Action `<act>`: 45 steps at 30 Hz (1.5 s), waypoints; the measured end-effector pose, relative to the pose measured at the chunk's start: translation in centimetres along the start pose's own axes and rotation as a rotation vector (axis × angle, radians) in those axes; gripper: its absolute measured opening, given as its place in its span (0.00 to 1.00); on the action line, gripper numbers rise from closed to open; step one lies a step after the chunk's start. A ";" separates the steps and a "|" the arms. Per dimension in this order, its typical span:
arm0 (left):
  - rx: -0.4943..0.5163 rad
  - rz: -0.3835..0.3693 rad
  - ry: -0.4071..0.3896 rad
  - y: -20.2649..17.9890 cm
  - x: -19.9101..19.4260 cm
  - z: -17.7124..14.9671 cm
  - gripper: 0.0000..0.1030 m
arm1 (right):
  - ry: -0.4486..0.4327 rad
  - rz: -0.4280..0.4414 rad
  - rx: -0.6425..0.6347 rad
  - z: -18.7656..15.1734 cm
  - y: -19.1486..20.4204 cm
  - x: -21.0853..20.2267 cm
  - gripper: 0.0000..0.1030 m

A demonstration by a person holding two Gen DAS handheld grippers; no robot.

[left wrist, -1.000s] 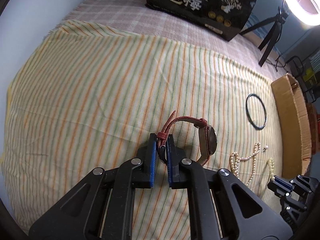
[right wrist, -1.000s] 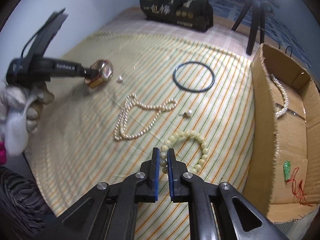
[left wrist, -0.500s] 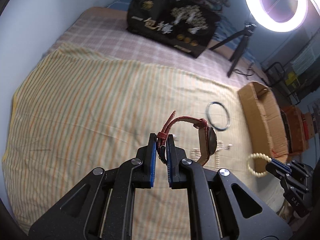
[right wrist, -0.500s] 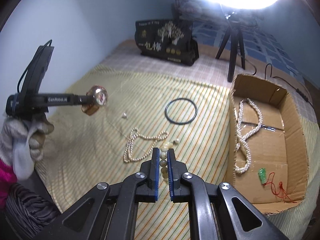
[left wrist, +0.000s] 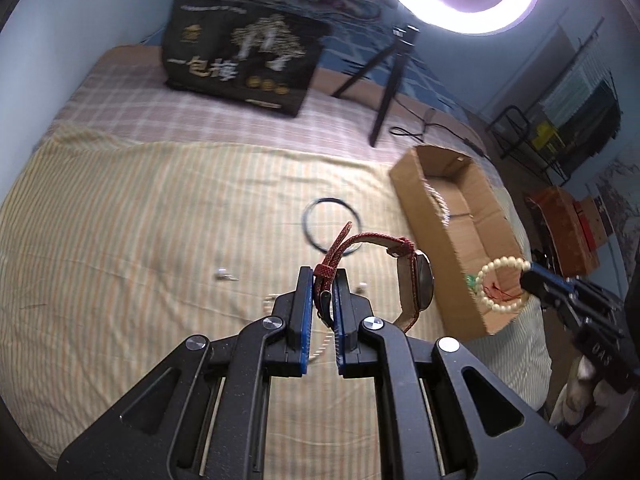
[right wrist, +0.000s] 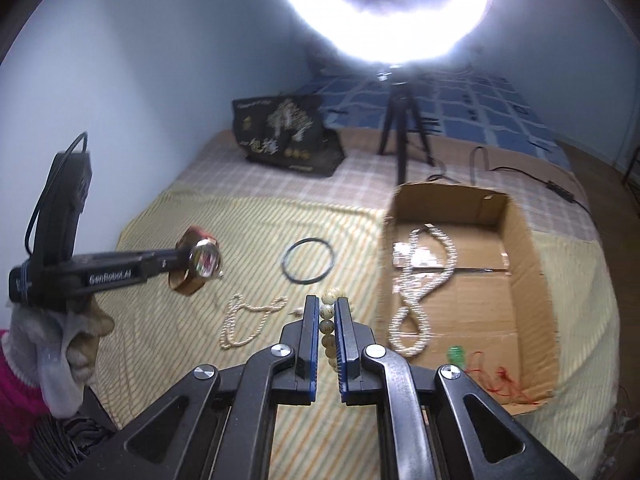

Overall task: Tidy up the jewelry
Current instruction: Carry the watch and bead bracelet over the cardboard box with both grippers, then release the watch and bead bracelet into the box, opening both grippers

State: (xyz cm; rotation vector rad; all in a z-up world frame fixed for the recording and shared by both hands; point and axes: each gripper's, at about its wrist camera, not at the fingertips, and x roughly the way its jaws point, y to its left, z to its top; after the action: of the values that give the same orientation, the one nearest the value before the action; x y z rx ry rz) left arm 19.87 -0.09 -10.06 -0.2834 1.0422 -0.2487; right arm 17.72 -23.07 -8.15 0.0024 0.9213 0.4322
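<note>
The left tool is clenched on the red strap of a wristwatch, which hangs clear of the bed; the watch face sits just right of the tool's tips. The right tool is clenched on a cream bead bracelet, its beads threaded between the blue pads and one showing just past the tips. In the left wrist view that bracelet hangs as a loop in front of the near end of the cardboard box, to the right of the left tool. Inside the box lie a pearl necklace and a green pendant on red cord. Ahead of the right tool, on the striped cloth, rest a black ring and, to the left, a loose pearl strand.
</note>
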 end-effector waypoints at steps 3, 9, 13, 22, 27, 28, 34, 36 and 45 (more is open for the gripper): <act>0.018 -0.015 0.008 -1.7 0.6 -0.2 0.07 | -0.016 -0.024 0.030 0.0 -1.8 -1.0 0.05; 0.054 -0.063 0.019 -5.1 1.7 -0.3 0.07 | -0.033 -0.076 0.088 -0.3 -5.6 -2.5 0.05; 0.070 -0.091 0.024 -7.2 2.4 -0.4 0.07 | -0.037 -0.096 0.128 -0.4 -7.9 -2.9 0.05; 0.156 -0.123 0.057 -12.9 4.7 -1.7 0.07 | -0.020 -0.116 0.203 -0.4 -11.5 -1.8 0.05; 0.193 -0.124 0.076 -15.0 5.9 -2.5 0.07 | -0.017 -0.119 0.226 -0.1 -12.6 -1.0 0.05; 0.198 -0.124 0.080 -15.2 6.2 -2.5 0.07 | -0.016 -0.119 0.228 0.0 -12.7 -0.9 0.05; 0.210 -0.126 0.097 -16.4 7.2 -2.8 0.07 | -0.004 -0.123 0.242 0.3 -13.2 0.4 0.05; 0.217 -0.127 0.100 -16.7 7.4 -2.8 0.07 | -0.001 -0.123 0.244 0.3 -13.2 0.6 0.05; 0.237 -0.120 0.111 -17.4 8.3 -3.0 0.11 | -0.006 -0.123 0.249 0.5 -13.1 1.0 0.17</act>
State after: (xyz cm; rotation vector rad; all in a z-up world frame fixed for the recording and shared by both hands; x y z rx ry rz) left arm 20.12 -19.52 -12.16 -0.1184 1.0948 -0.4971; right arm 23.37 -34.59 -11.01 0.1730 0.9585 0.2018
